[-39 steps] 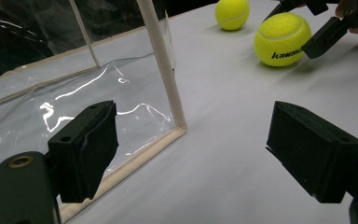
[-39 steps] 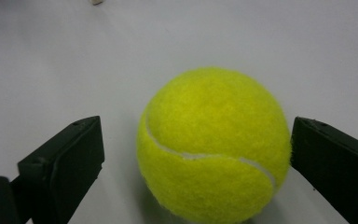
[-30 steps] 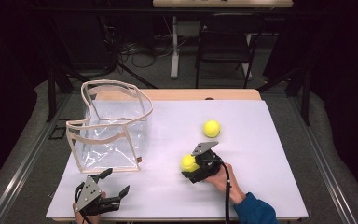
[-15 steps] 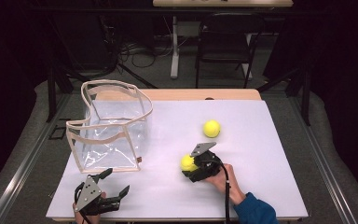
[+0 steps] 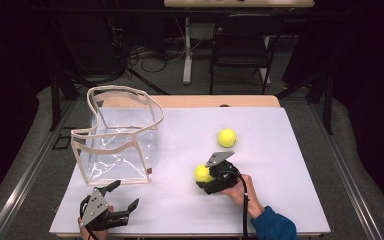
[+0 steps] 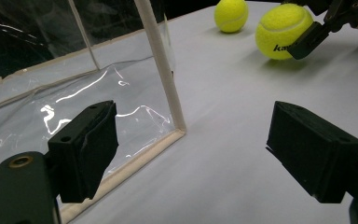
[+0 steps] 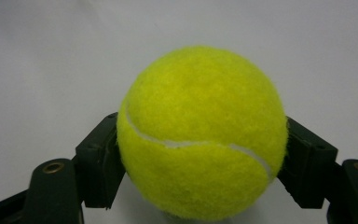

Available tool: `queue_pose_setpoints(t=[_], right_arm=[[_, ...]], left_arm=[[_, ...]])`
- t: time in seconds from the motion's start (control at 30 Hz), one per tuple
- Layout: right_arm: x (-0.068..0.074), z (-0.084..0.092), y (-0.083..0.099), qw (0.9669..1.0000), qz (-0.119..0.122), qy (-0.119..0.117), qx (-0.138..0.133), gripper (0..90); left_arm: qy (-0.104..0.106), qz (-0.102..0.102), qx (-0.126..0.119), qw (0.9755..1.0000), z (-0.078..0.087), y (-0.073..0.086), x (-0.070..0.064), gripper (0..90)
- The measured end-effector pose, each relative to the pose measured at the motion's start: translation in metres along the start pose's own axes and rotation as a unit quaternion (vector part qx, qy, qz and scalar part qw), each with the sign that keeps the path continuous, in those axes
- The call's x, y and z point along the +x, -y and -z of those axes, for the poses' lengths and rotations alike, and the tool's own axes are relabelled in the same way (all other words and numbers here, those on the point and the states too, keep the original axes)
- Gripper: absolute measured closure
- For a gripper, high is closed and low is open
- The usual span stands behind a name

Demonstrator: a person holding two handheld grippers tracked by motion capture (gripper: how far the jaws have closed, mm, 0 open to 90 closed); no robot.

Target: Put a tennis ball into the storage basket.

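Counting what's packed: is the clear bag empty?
Empty: through the clear bag only the table shows; both tennis balls lie outside.

Left gripper (image 6: 191,154): jaws stood wide apart over the white surface (image 6: 223,140).
Clear bag (image 6: 74,93): just beyond its left jaw.
Near tennis ball (image 6: 282,30): clamped by the right gripper (image 6: 307,39).
Second ball (image 6: 231,15): farther off.

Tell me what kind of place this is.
Probably a lab or recording workspace, not a home: a white-topped table under dark surroundings, loose cables on the floor behind it, and a folding chair at a second desk.
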State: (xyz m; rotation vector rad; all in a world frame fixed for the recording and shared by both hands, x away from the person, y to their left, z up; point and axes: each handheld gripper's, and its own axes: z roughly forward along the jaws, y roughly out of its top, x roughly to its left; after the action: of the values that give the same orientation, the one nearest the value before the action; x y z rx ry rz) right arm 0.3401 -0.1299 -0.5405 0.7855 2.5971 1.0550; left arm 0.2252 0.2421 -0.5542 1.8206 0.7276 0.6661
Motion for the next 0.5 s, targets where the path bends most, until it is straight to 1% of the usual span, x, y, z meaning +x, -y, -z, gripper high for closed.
queue_pose_setpoints(t=[0.3,0.5], right_arm=[[0.0020,0.0035,-0.0030,1.0000,0.002,-0.003,-0.002,25.8],[0.0038,0.0078,-0.0044,0.9999,0.008,0.001,-0.008,25.8]], left_arm=[[0.001,0.002,0.001,1.0000,-0.0002,0.0003,0.0008,15.9],[0.001,0.001,0.002,1.0000,0.0002,0.0001,0.0003,15.9]])
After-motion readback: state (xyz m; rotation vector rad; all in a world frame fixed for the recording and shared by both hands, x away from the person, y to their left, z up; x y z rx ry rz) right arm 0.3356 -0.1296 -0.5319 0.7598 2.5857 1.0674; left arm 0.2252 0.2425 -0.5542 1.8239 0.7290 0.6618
